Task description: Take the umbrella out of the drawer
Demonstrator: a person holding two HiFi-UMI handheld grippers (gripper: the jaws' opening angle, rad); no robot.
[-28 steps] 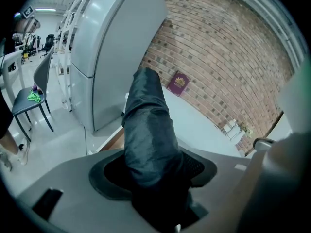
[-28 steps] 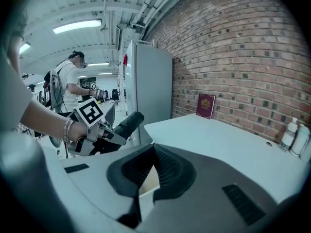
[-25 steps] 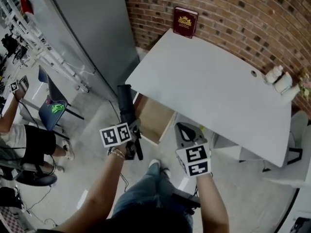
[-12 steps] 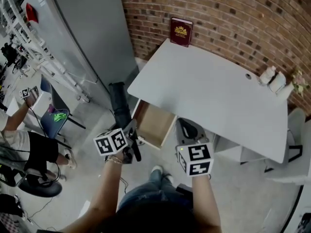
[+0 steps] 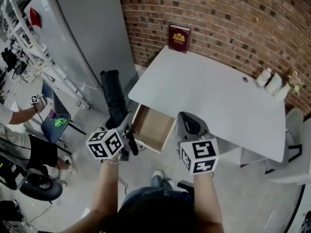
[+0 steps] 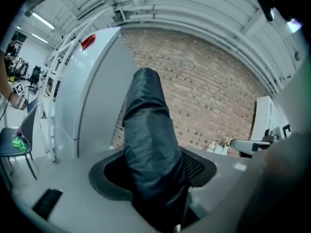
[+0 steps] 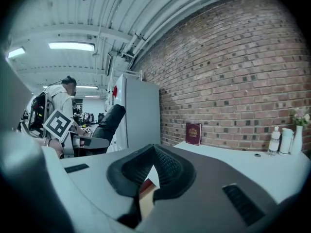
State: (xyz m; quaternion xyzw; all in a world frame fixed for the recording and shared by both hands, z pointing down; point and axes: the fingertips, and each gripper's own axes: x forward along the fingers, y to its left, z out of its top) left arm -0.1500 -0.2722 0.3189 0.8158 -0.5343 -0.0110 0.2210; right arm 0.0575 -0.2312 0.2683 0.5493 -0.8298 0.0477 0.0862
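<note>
Black folded umbrella [image 5: 114, 97] in a glossy, creased fabric sleeve, clamped by the left hand-held gripper [image 5: 128, 129] beside the open wooden drawer [image 5: 153, 128]; right hand-held gripper [image 5: 186, 118] clenched, empty

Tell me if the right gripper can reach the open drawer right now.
Probably yes: the right gripper is empty, right beside the drawer, nothing between them; the umbrella is off to the left.

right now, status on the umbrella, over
Left hand-held gripper shut on umbrella, held outside the drawer. Right hand-held gripper shut, empty. Drawer open, looks empty; nothing blocking.
</note>
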